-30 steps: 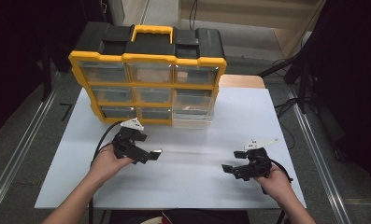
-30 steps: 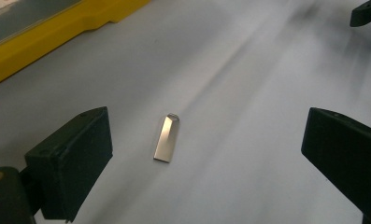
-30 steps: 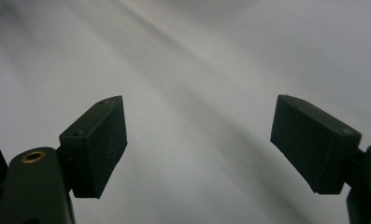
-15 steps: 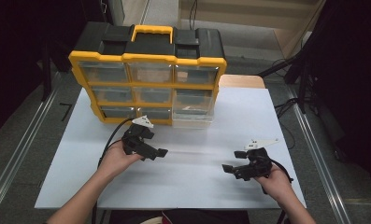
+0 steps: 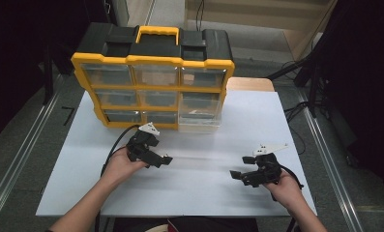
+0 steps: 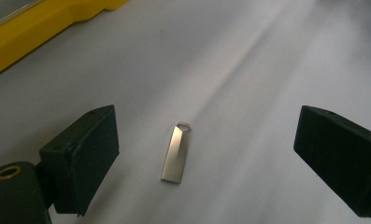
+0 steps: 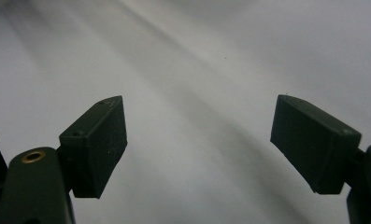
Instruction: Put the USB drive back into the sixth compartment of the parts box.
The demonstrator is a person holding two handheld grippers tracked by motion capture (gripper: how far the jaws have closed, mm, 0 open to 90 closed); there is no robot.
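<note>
At upper left of the high view stood a yellow and black plastic drawer organiser (image 5: 153, 79) on the white table (image 5: 204, 179). Left of centre, the left gripper (image 5: 161, 158) had its jaws apart, just then closing slightly, with a small flat silver metal USB stick (image 6: 176, 152) lying untouched on the table between them. At lower right, the right gripper (image 5: 240, 173) rested with its jaws apart, nothing between them.

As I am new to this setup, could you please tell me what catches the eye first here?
The yellow-and-black drawer organizer stands at the table's far edge. A small silver USB stick lies flat on the white table between the left gripper's open jaws, untouched.
</note>
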